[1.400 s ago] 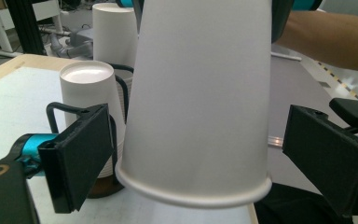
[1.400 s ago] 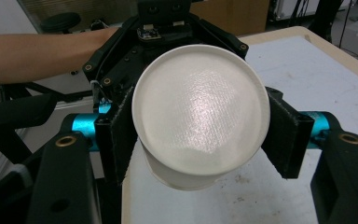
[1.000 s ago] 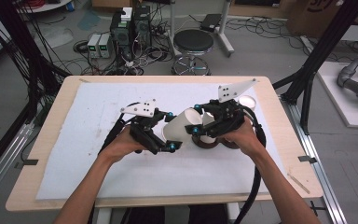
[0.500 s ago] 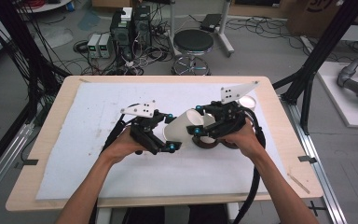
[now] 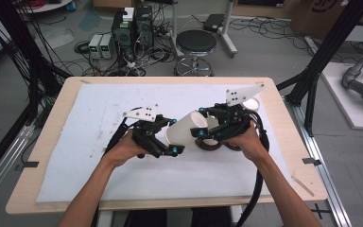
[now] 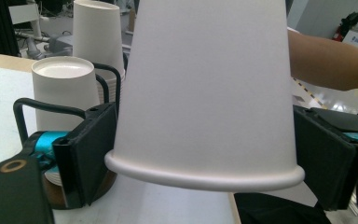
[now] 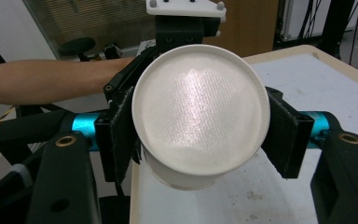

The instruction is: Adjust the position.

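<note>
A white paper cup (image 5: 184, 130) lies on its side in the air between both grippers, above the white mat. My right gripper (image 5: 200, 122) is shut on its narrow base end; in the right gripper view the cup's bottom (image 7: 200, 121) faces the camera with a pad pressed on each side, where the right gripper (image 7: 200, 135) holds it. My left gripper (image 5: 173, 136) straddles the rim end. Its jaws have just been closing, and in the left gripper view both pads touch the cup (image 6: 205, 93) at the rim, inside the left gripper (image 6: 205, 172).
Behind the held cup stands a wire cup rack on a dark round base (image 5: 212, 144), with an upturned cup (image 6: 63, 88) and a taller stack of cups (image 6: 98, 32). A white round lid (image 5: 251, 104) lies at the mat's back right. The white mat (image 5: 99, 118) covers the wooden table.
The left gripper's jaws have drawn in onto the cup's rim end. Both hands and the cup have stayed where they were.
</note>
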`<action>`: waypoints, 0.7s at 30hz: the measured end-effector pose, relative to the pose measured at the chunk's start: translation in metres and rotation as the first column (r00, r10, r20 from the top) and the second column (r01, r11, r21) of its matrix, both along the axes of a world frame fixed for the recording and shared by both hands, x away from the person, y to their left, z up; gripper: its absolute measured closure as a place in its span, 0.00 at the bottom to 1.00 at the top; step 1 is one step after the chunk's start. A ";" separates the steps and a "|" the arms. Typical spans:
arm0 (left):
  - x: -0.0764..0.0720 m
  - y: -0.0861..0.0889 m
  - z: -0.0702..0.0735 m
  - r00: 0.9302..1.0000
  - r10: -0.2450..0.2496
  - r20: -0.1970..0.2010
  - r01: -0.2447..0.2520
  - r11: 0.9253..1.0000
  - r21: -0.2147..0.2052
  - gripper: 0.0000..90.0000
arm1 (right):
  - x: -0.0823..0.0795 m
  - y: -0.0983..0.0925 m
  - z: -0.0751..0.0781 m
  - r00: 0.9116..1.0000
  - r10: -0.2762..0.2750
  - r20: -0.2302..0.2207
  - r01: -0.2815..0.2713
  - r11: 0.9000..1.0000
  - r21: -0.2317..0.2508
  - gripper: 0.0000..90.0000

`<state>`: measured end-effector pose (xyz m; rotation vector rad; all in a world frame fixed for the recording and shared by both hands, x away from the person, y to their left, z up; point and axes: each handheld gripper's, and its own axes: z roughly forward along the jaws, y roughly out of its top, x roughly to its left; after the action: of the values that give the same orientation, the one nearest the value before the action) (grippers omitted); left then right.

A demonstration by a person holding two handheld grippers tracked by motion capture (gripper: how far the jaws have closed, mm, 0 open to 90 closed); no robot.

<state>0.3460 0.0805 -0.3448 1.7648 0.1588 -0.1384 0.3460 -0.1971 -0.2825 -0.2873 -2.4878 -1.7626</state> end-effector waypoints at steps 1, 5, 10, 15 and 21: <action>0.000 0.000 0.000 1.000 0.002 -0.002 -0.002 1.000 -0.003 0.19 | 0.000 0.000 0.000 1.000 0.000 -0.003 0.000 1.000 0.001 0.39; 0.000 0.000 0.000 1.000 -0.003 0.004 0.003 1.000 -0.002 0.21 | 0.000 0.000 -0.001 1.000 0.001 -0.001 -0.001 1.000 0.002 0.39; -0.001 0.001 0.001 1.000 -0.001 0.006 0.001 1.000 0.001 0.22 | 0.000 0.000 -0.001 1.000 0.005 0.001 -0.005 1.000 -0.001 0.39; -0.001 0.001 0.000 1.000 0.003 0.007 -0.003 1.000 0.010 0.24 | 0.000 0.001 -0.001 1.000 0.006 0.007 -0.006 1.000 -0.006 0.39; 0.000 0.003 0.001 1.000 0.007 0.021 -0.008 1.000 0.013 0.26 | 0.000 0.001 -0.001 1.000 0.007 0.006 -0.007 1.000 -0.010 0.39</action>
<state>0.3460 0.0830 -0.3436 1.7780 0.1515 -0.1138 0.3459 -0.1964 -0.2836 -0.2746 -2.4989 -1.7522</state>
